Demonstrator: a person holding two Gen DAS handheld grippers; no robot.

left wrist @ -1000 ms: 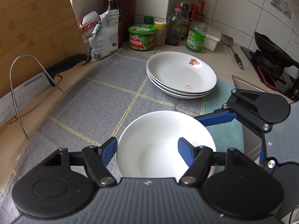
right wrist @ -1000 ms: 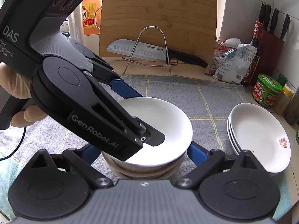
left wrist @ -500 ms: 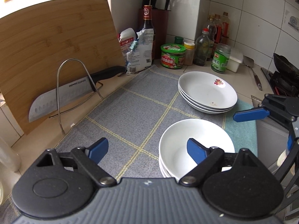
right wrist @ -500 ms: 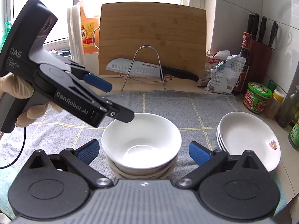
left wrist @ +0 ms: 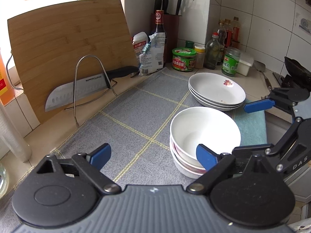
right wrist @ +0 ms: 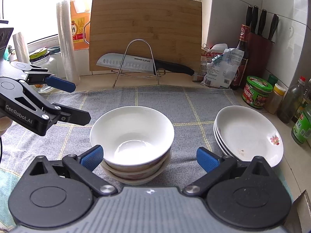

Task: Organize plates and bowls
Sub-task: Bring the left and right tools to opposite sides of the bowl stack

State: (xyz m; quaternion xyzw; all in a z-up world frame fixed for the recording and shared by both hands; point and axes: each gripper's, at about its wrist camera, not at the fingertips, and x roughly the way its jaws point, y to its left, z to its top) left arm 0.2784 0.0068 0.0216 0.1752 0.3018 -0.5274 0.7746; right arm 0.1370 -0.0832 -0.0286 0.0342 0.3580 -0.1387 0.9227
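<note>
Now the stack of bowls (right wrist: 132, 141) sits on the table straight ahead of the empty, wide-open right gripper (right wrist: 149, 158), nearer it than the left gripper (left wrist: 153, 155), whose empty jaws are opening beside the stack.

Ahead of my tongs a bamboo cutting board (right wrist: 145, 33) leans upright at the back of the counter, a wire stand (right wrist: 136, 62) with a cleaver (right wrist: 140, 63) just in front of it. Behind the board is a bright window (right wrist: 38, 5), daylight pouring in over an orange oil jug (right wrist: 79, 23) and a roll of cling film (right wrist: 67, 42) on the sill side. To my right the white tiled wall (right wrist: 233, 3) turns a corner, where a dark red knife block (right wrist: 259, 48), a sauce bottle (right wrist: 242, 54), crumpled bags (right wrist: 223, 66) and jars (right wrist: 256, 92) crowd together. Beneath me lies a grey checked cloth (right wrist: 155, 99). Far right, past my left tongs' reach, sits a black stove (left wrist: 295, 73).
</note>
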